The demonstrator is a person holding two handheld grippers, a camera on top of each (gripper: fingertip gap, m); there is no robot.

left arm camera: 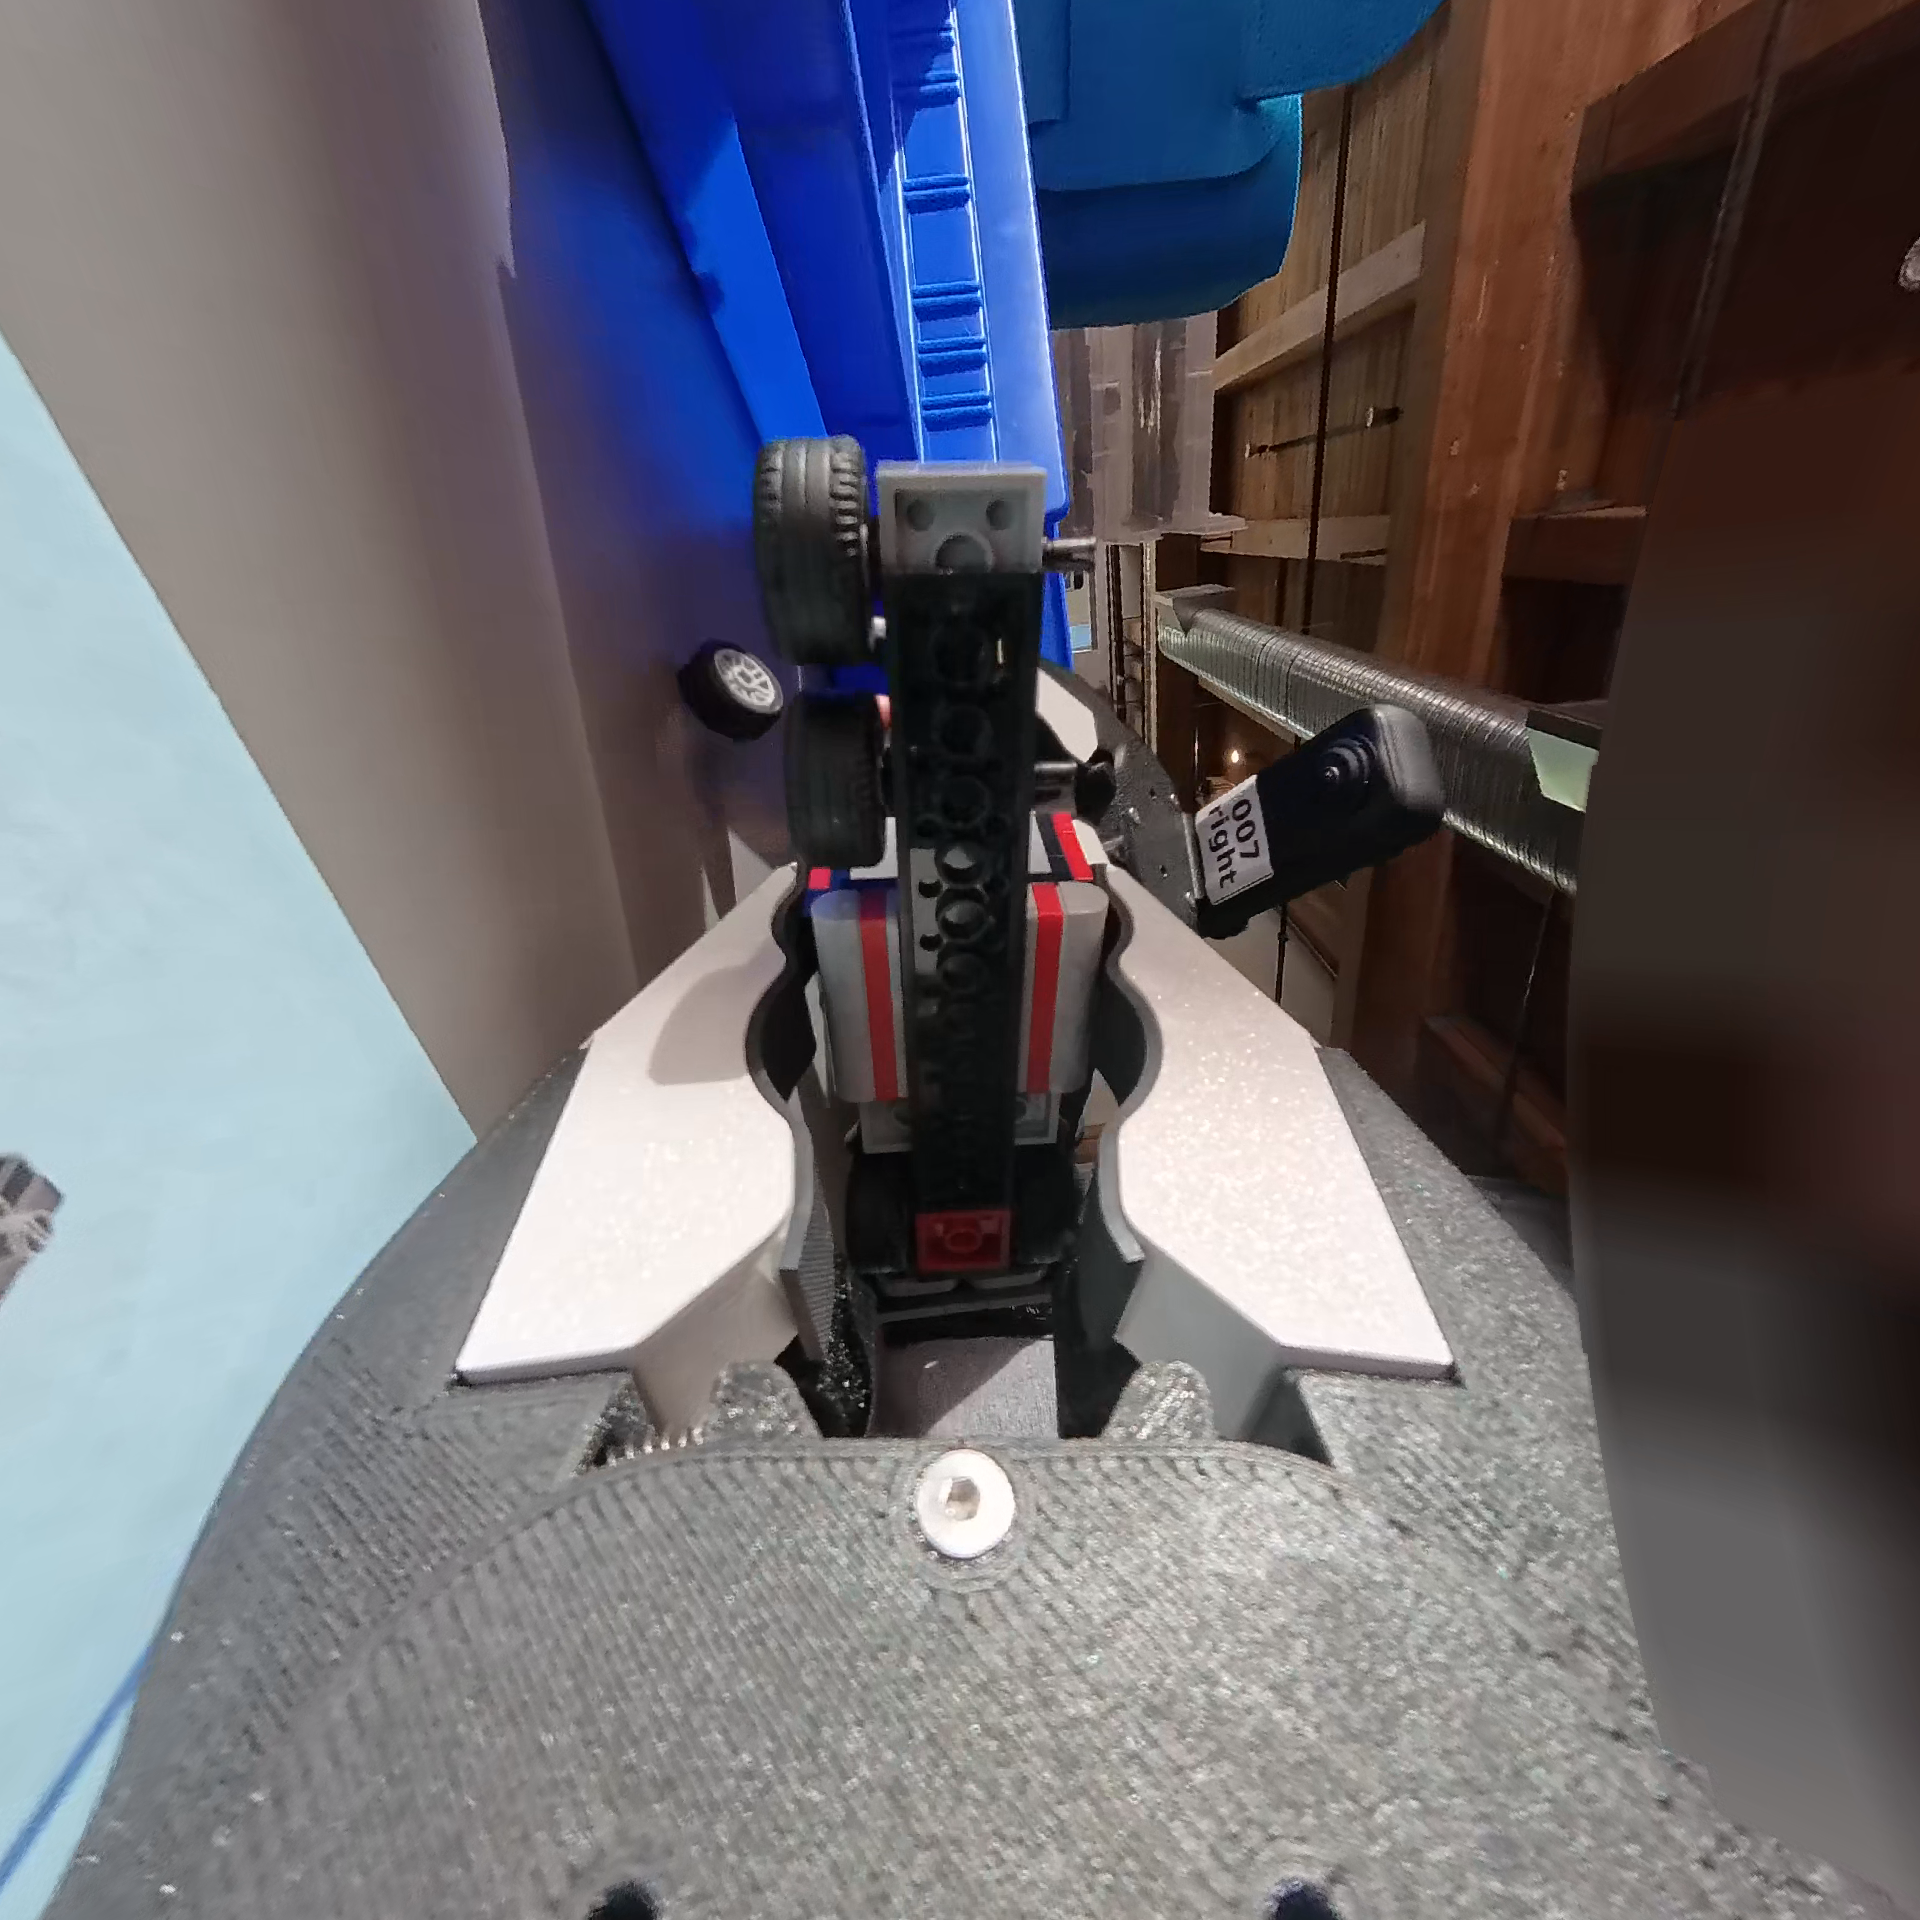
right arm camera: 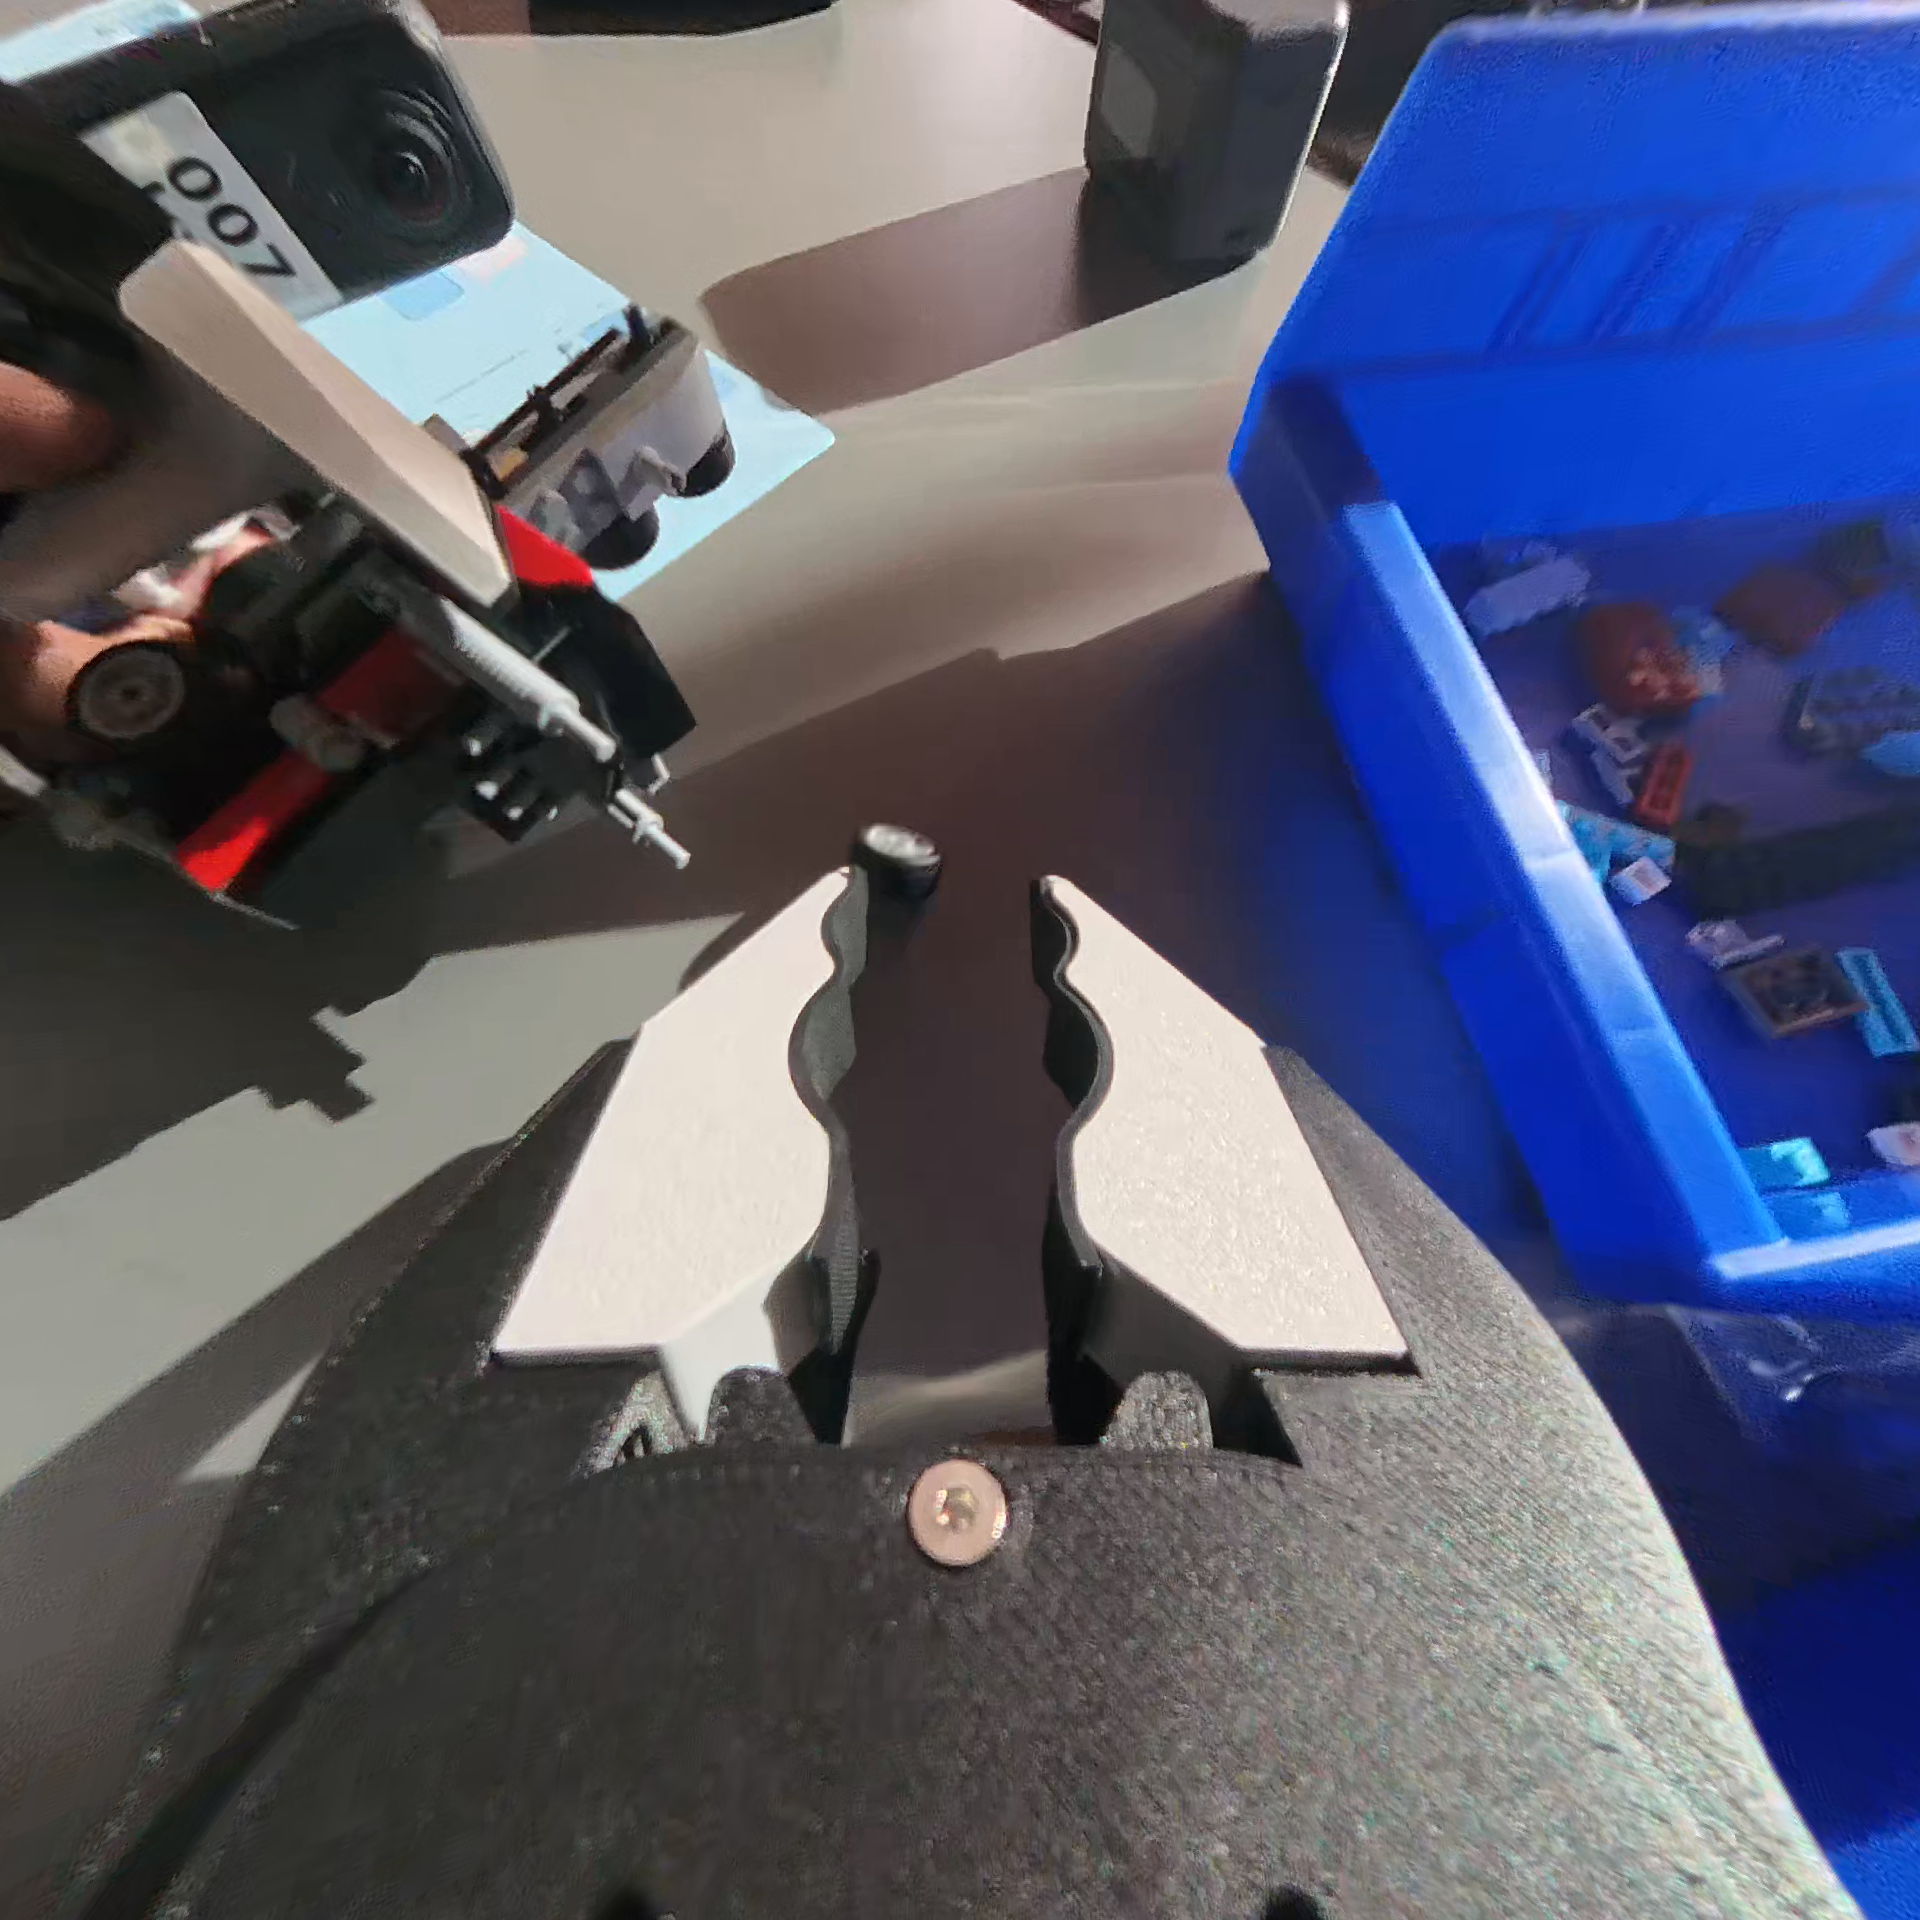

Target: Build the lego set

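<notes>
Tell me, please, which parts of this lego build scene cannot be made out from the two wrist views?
- Lego car, left wrist view: its far side is hidden behind its own underside; the left gripper covers its flanks.
- Loose wheel, right wrist view: partly hidden by the right gripper fingertip.
- Blue bin, right wrist view: pieces inside blurred, bin cut by the right edge.

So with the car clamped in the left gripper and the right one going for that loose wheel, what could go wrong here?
1. The right gripper is open, and the loose wheel sits off-centre by one fingertip, so closing may flick it away.
2. The car's bare axle pins are thin, so a misaligned push could bend them or twist the lego car in the left gripper.
3. The blue bin stands close, so the gripper could bump it.
</notes>
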